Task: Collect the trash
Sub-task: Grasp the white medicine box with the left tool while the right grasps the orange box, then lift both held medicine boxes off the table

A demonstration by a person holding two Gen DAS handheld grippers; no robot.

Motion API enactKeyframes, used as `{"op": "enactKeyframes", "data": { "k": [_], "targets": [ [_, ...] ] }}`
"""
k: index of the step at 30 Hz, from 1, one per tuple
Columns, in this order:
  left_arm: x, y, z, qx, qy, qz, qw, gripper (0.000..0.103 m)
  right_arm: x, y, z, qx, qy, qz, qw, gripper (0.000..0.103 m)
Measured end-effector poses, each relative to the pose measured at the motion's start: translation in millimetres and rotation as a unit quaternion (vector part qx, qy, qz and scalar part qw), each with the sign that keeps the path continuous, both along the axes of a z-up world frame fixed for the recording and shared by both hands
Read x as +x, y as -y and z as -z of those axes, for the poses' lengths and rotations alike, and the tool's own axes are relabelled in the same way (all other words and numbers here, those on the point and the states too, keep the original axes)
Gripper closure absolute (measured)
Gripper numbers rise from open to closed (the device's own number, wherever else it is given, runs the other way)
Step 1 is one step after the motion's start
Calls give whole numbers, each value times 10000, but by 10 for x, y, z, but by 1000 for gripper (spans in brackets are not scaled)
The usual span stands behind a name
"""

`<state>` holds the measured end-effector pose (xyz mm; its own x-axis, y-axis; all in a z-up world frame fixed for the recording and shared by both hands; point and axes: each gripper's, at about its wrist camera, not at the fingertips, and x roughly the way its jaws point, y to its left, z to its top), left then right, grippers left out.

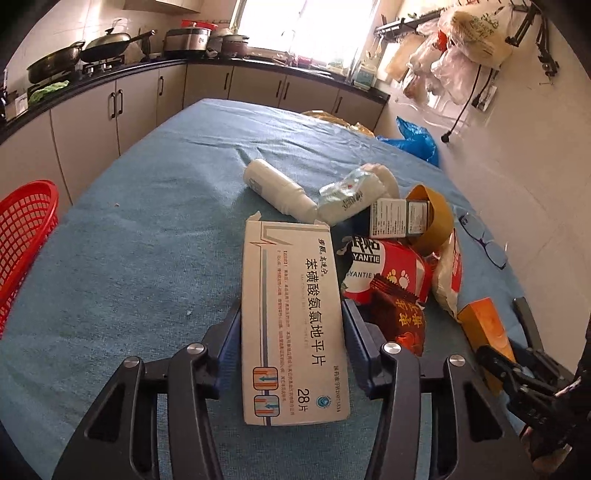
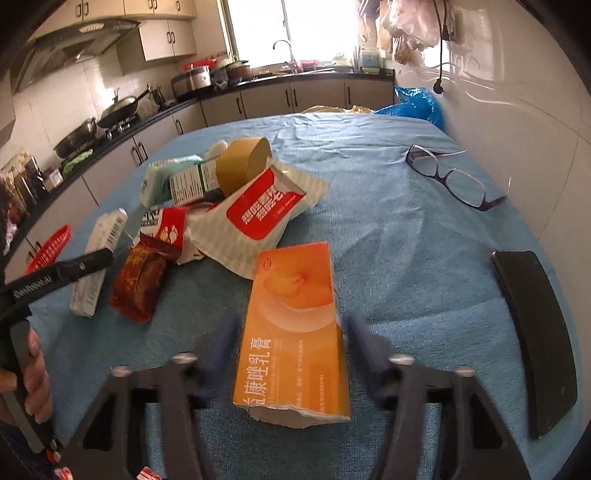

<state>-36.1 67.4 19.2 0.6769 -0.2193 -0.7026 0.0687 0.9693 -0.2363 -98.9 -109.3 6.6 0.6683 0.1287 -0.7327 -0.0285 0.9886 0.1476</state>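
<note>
Kitchen counter (image 1: 92,79), bright window (image 2: 291,22), blue tablecloth (image 1: 147,229), trash pile (image 2: 236,206)

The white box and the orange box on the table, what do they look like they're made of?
White box: thin printed cardboard, matte; its far flap is ragged and creased. Orange box: likely glossy coated cardboard; its torn near end shows a pale, fibrous edge.
</note>
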Motion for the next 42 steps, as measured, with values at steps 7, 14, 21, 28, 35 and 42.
{"op": "enactKeyframes", "data": {
  "k": [7, 14, 21, 28, 35, 42],
  "targets": [
    [-94, -53, -68, -117, 304, -97, 9994, 53, -73, 21, -54, 36, 288, 44, 9996, 53],
    [-120, -58, -98, -73, 392, -174, 9991, 53, -258, 8, -169, 80, 905, -21, 9959, 53],
    [-145, 36, -110, 187, 441, -260, 9985, 53, -242, 26, -192, 210, 931, -61, 9954, 52],
    [-280, 215, -144, 785, 782, -235, 9936, 53, -233, 20, -181, 211, 897, -68, 9957, 52],
    [-292, 260, -147, 948, 846, -259, 9916, 53, -217, 22, -173, 211, 873, -59, 9959, 52],
    [-299, 248, -147, 957, 854, -262, 9914, 53, -226, 40, -172, 213, 860, -29, 9961, 52]
  ]
}}
